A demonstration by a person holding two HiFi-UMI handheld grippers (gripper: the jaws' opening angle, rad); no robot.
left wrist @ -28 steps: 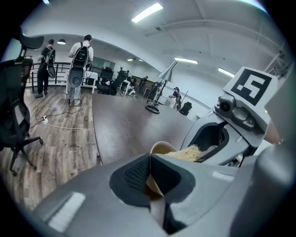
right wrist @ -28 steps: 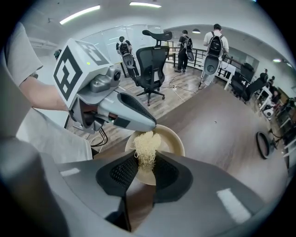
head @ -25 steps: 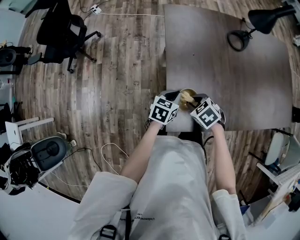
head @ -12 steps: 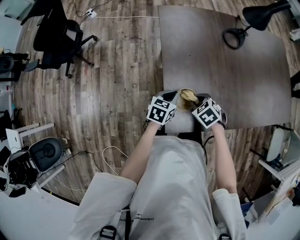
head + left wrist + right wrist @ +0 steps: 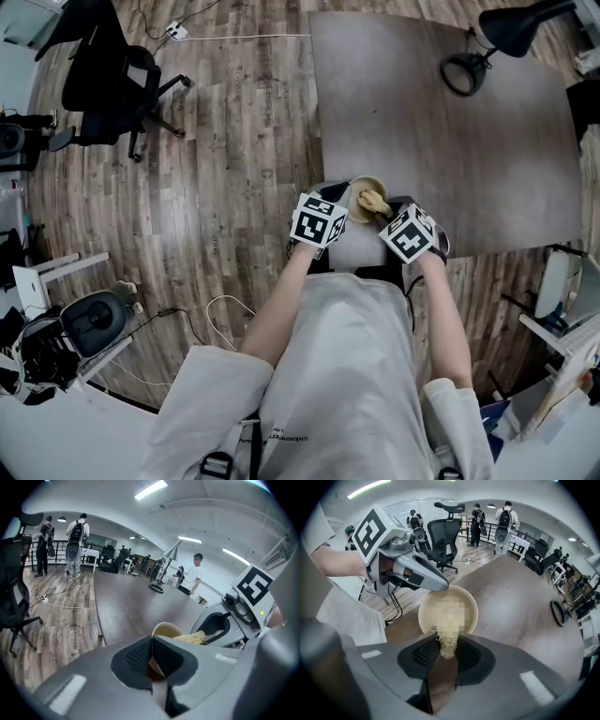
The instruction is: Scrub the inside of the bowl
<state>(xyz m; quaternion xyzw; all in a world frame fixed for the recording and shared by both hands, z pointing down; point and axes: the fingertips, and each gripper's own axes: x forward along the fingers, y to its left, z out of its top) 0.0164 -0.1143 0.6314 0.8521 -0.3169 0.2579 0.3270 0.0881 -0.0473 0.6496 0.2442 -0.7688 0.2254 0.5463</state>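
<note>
Jaws of the right gripper (image 5: pixel 448 643) pinched on a tuft of pale, stringy scrubber (image 5: pixel 449 652); fibres poke past the tips into the bowl (image 5: pixel 423 613). Bowl cream, just ahead of the jaws, mouth tilted toward them. From upper left the left gripper (image 5: pixel 444 587) clamps the bowl's far rim. Brown table (image 5: pixel 520 597) beyond and right. Office chair (image 5: pixel 445 541) and standing people (image 5: pixel 504 520) far ahead.

An open-plan office — a black swivel chair (image 5: pixel 112 80) stands on the wood-plank floor (image 5: pixel 234 159), a desk lamp (image 5: pixel 511 28) sits on a wide grey table (image 5: pixel 441 159), and a white cable (image 5: pixel 253 36) trails across the boards. Strip lights (image 5: pixel 150 489) line the ceiling — people with backpacks (image 5: pixel 76 543) stand near further desks (image 5: pixel 93 552).
</note>
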